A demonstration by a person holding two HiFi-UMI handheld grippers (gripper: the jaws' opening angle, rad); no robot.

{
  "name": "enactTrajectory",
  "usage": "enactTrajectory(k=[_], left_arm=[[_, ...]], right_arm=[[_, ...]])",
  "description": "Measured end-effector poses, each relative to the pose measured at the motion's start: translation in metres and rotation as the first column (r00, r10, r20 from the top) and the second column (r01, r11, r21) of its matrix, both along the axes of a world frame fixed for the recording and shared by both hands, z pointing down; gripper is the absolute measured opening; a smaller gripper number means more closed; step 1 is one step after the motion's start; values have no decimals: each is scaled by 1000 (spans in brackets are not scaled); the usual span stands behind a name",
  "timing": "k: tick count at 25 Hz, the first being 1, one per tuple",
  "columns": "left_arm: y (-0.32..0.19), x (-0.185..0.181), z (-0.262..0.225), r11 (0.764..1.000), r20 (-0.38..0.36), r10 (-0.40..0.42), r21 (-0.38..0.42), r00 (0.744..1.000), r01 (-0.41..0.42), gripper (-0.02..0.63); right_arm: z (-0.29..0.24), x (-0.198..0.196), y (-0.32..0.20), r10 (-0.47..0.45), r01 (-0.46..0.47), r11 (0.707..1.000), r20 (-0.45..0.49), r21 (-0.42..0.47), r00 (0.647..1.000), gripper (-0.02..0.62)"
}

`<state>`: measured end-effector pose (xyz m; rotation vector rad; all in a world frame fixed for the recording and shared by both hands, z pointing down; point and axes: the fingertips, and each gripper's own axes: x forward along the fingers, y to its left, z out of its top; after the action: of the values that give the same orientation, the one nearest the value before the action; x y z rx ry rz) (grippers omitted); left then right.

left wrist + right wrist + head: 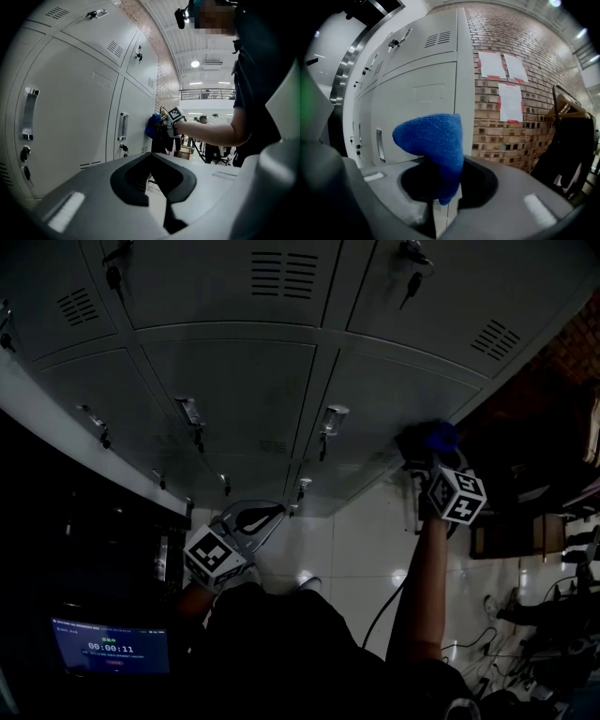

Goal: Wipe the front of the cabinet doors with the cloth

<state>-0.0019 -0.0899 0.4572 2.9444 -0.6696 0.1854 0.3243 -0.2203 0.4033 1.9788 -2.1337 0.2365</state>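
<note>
The head view is dim, with the right gripper (pixel 424 457) out at about 3 o'clock against the grey cabinet doors (pixel 234 390) and the left gripper (pixel 259 518) low at 7 o'clock, well apart from it. Only this view shows the small screen (pixel 111 646) at 8 o'clock. The right gripper view brings what the head view lacks: the jaws are closed on the blue cloth (pixel 433 140), which bulges up toward 12 o'clock in front of the last door's edge. A brick wall (pixel 543 126) at 2 o'clock carries three paper sheets (pixel 510 102). The left gripper view alone shows the cloth from the side, at 12 o'clock of the jaws, bunched against the face of the end door. It also shows two upright door handles (pixel 123 126), at 9 and 11 o'clock. The left gripper's own jaws are drawn together with nothing between them. In all there are two grippers and one cloth.
</note>
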Motion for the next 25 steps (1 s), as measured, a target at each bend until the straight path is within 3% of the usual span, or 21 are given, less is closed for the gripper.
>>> enactTrajectory(k=[9, 14, 19, 25], left_arm=[[9, 0, 5, 1000, 12, -3, -5, 1000, 3, 6], [11, -2, 8, 1000, 10, -12, -13, 1000, 12, 6], [14, -2, 7, 1000, 3, -16, -11, 1000, 16, 6], [14, -18, 8, 999, 7, -54, -10, 999, 54, 6]], right_arm=[[-2, -2, 12, -4, 4, 1000, 9, 26, 1000, 80], [6, -77, 15, -145, 143, 989, 26, 43, 989, 80], [25, -162, 8, -301, 300, 954, 18, 10, 954, 80], [44, -205, -4, -375, 376, 926, 30, -29, 926, 80]])
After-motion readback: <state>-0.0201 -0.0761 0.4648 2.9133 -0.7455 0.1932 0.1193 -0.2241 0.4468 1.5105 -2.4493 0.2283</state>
